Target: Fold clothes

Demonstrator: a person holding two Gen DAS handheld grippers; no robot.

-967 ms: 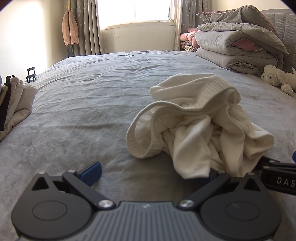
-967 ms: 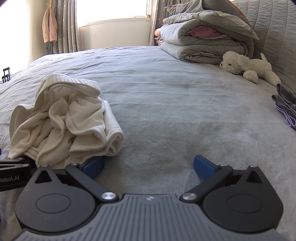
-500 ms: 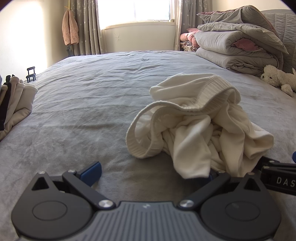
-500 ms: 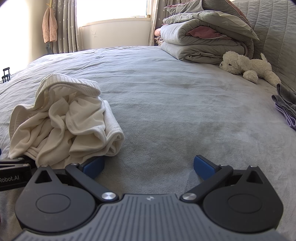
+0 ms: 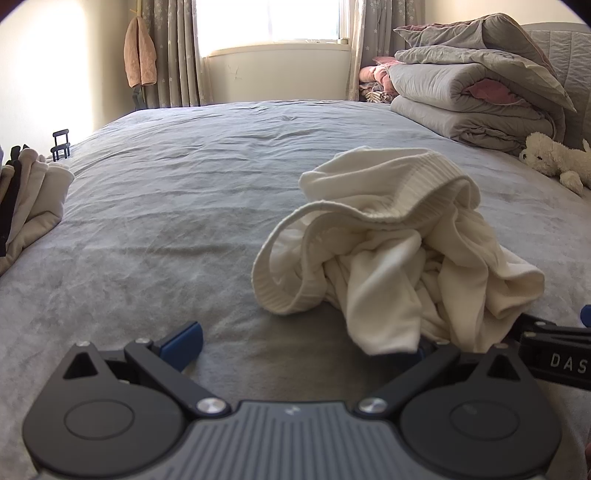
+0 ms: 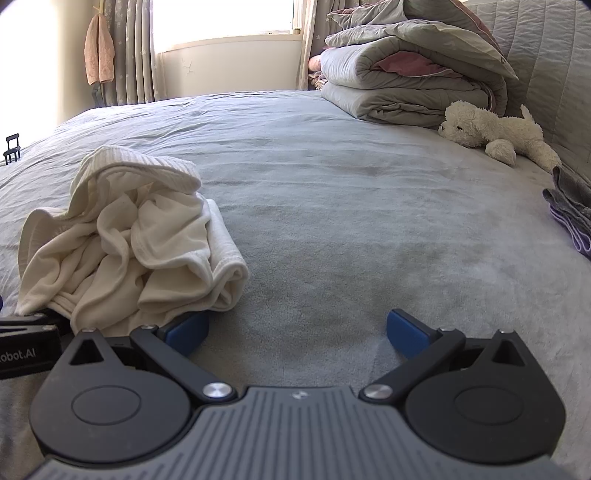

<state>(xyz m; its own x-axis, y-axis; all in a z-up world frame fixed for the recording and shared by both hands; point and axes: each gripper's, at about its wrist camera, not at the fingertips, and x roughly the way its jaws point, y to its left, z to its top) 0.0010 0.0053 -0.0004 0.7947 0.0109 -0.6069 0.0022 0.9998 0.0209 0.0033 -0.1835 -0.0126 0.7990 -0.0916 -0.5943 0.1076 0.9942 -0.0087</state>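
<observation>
A crumpled cream garment (image 5: 399, 251) with a ribbed hem is seen heaped on the grey bed (image 5: 192, 206), in the near part of it, right of centre in the left wrist view and at the near left in the right wrist view (image 6: 129, 240). The left gripper (image 5: 306, 343) is held low over the bed just before the heap, its fingers spread wide; the left blue pad (image 5: 183, 341) is seen clear of the cloth, while the right one is covered by a hanging fold, so whether that fold is touched cannot be told, and nothing is gripped. The right gripper (image 6: 297, 332) is placed just right of the heap, its fingers likewise spread wide over bare bedding, with the left pad (image 6: 186, 332) just beside the garment's near edge and the right pad (image 6: 406, 330) well apart from it. Each gripper's black body is glimpsed at the edge of the other's view. A stack of folded clothes (image 5: 29, 206) is seen at the bed's left edge. Far right, folded grey quilts (image 6: 406, 77) are piled against the headboard, with a white plush toy (image 6: 495, 133) lying near them, and grey and lilac cloth (image 6: 572, 214) at the right edge. A curtained window (image 5: 269, 26) is seen beyond the bed
</observation>
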